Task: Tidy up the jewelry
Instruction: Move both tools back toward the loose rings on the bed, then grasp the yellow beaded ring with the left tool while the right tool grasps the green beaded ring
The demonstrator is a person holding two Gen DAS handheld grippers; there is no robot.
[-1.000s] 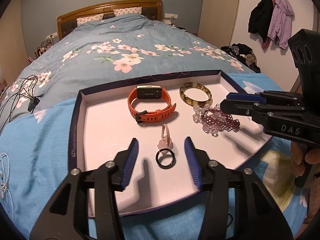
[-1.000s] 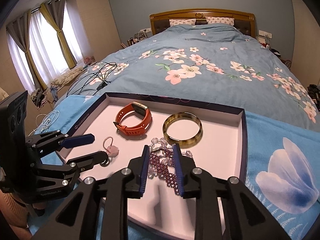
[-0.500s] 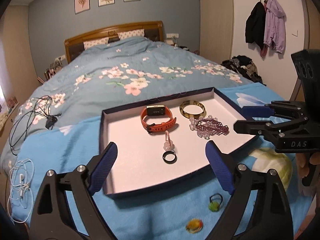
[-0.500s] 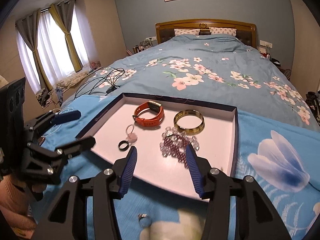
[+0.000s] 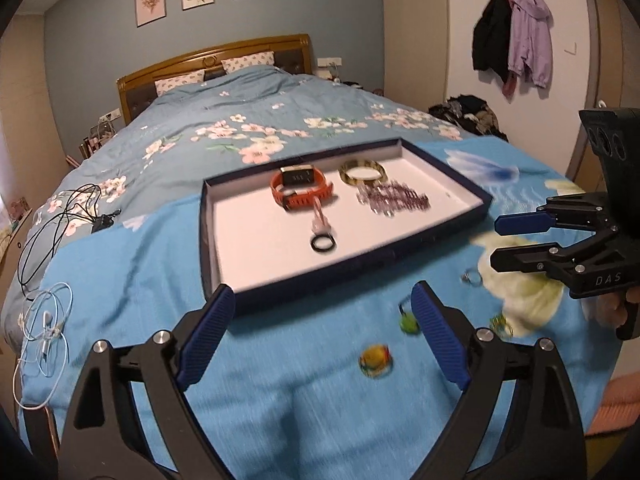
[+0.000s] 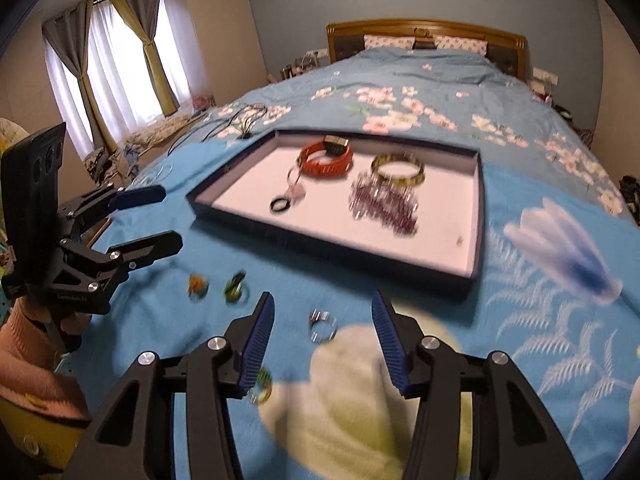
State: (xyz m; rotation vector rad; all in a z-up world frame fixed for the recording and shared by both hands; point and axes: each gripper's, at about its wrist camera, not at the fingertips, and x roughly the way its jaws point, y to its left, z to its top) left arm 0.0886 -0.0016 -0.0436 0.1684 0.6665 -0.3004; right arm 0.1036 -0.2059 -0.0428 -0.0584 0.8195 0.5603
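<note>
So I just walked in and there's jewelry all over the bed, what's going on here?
A person holding a tool in each hand is sorting jewelry into a shallow tray on the bed. The watch, bangle, beaded bracelet and black ring lie inside. Both the left tool and right tool are open and empty, over loose rings, including a silver ring, on the blanket.

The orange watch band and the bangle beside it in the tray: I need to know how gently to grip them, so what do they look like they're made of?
Orange watch band: looks like matte silicone or rubber, ridged and flexible. Bangle: a rigid glossy hoop, mottled amber-brown, probably resin or acetate, possibly stone.
</note>
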